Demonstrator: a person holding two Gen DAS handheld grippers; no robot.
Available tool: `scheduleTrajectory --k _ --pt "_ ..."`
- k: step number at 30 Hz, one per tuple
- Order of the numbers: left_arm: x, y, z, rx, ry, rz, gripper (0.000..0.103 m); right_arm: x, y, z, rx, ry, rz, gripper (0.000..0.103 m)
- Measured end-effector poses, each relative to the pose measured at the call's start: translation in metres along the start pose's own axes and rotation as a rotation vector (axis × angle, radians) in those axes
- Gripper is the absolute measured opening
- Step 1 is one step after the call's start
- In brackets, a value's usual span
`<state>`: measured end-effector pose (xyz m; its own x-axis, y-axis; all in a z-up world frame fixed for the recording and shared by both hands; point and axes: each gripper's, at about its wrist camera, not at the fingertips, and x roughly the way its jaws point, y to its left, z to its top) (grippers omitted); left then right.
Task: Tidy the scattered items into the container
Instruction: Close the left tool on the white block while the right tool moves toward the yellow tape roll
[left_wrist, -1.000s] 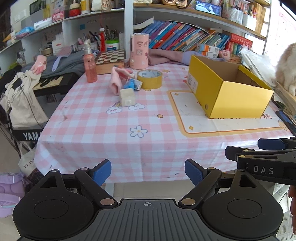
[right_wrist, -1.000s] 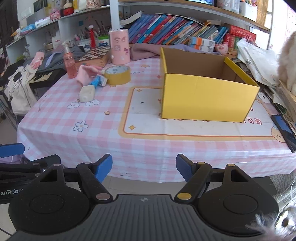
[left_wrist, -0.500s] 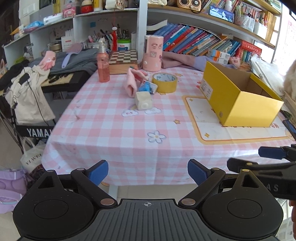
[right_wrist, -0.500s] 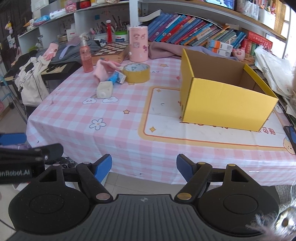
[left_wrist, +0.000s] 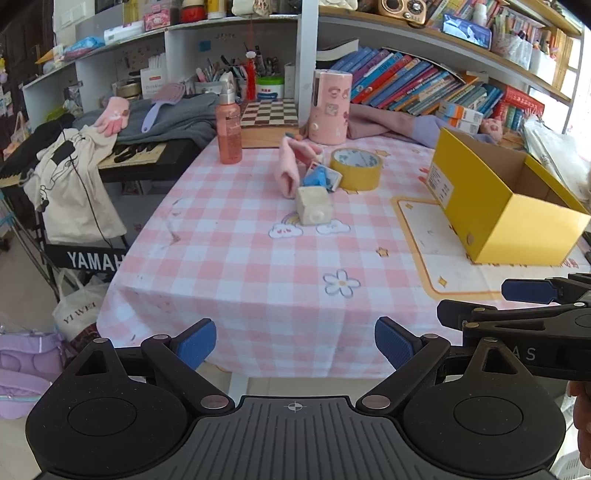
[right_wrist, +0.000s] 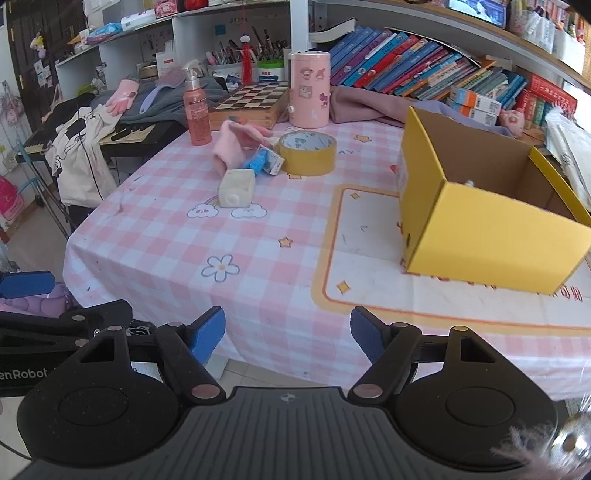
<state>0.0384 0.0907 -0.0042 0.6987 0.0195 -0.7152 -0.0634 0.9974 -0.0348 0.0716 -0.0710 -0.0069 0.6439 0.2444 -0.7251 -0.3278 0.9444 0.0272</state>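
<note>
Two grippers are in view, both off the near edge of the table and holding nothing.

Left wrist view: the left gripper (left_wrist: 295, 345) has its blue-padded fingers spread wide over the hanging edge of the pink-and-white checked tablecloth (left_wrist: 258, 266). The right gripper (left_wrist: 524, 295) shows side-on at lower right. On the cloth, the open yellow cardboard box (left_wrist: 517, 218) stands at the right on a cream mat with an orange border (left_wrist: 436, 251). The scattered items lie grouped toward the far middle: a cream-coloured small carton (left_wrist: 313, 209) lying on its side, a blue-and-white packet (left_wrist: 320, 178) just behind it, a pink fabric glove (left_wrist: 287, 173) beside the packet, and a yellow roll of tape (left_wrist: 356, 168) lying flat, just right of the packet. Farther back stand a pink pump bottle (left_wrist: 229, 129), a pink cylindrical canister with stickers (left_wrist: 330, 107) and a wooden chessboard box (left_wrist: 269, 120). Shelving with a row of books (left_wrist: 417, 85) fills the back wall; a black electronic keyboard (left_wrist: 136, 155) draped with clothing stands left of the table.

Right wrist view: the right gripper (right_wrist: 287, 334) likewise has its fingers spread apart. The yellow cardboard box (right_wrist: 491, 236) sits at the right; the carton (right_wrist: 238, 187), packet (right_wrist: 264, 160), glove (right_wrist: 231, 149) and tape (right_wrist: 306, 153) lie well apart from it at centre-left
</note>
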Motion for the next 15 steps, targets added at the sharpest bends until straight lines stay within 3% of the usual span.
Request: scheduleTrajectory --k 15 --pt "0.059 0.001 0.056 -0.004 -0.004 0.023 0.095 0.06 -0.019 0.064 0.009 -0.016 -0.007 0.074"
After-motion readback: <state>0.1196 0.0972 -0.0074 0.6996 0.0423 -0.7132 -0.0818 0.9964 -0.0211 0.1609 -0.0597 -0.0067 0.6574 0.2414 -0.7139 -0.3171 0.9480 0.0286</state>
